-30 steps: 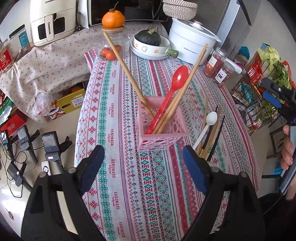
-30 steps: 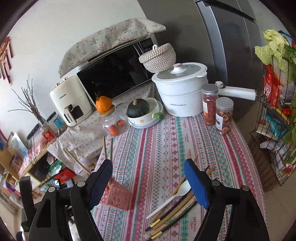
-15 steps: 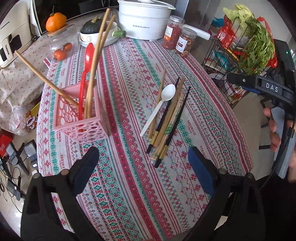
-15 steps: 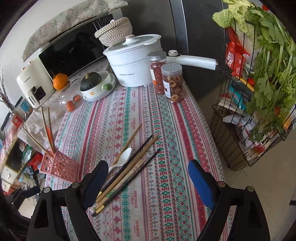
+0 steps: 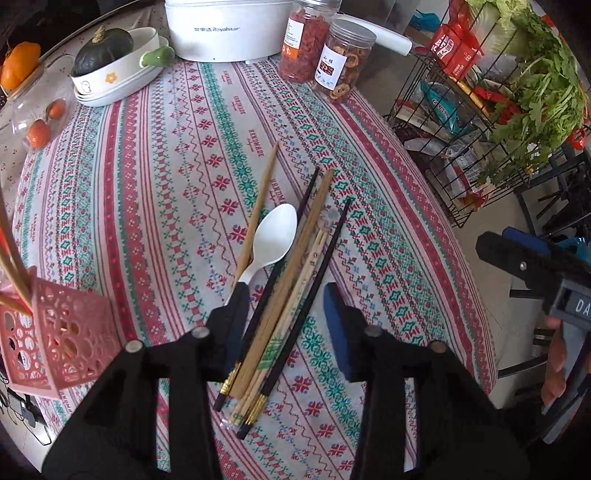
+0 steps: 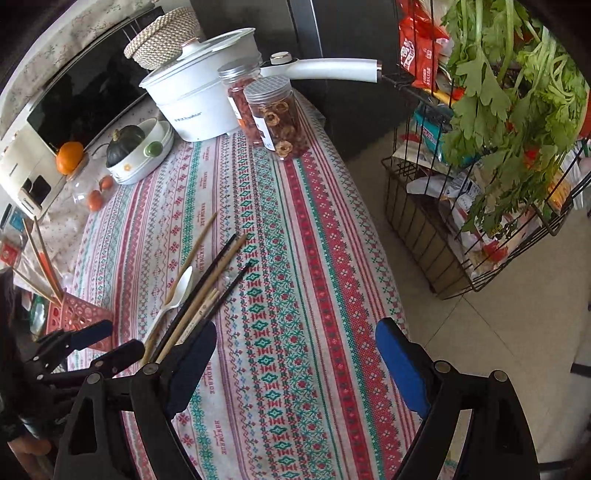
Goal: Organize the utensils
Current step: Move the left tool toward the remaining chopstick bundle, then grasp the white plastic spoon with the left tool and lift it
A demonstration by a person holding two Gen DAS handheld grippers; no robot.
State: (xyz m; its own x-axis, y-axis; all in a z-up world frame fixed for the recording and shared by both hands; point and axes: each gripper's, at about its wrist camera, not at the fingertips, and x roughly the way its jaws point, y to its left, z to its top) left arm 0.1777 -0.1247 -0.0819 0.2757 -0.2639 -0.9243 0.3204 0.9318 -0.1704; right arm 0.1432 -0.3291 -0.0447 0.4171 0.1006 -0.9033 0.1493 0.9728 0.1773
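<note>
My left gripper (image 5: 286, 314) is closing, jaws straddling the chopstick bundle (image 5: 280, 295); the white spoon (image 5: 267, 245) crowds its left finger. The pink basket (image 5: 55, 336) blocks the lower left. Open tablecloth (image 5: 155, 184) fills the middle of the frame, walled at the top by cooker (image 5: 221, 33), jars (image 5: 340, 59) and bowl (image 5: 114, 74); the wire rack (image 5: 461, 140) hems the right

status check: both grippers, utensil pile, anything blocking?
Left gripper closing around chopstick bundle, pads not yet pressing. Right gripper open, empty. White spoon lies against the bundle; pink holder clear at left.
</note>
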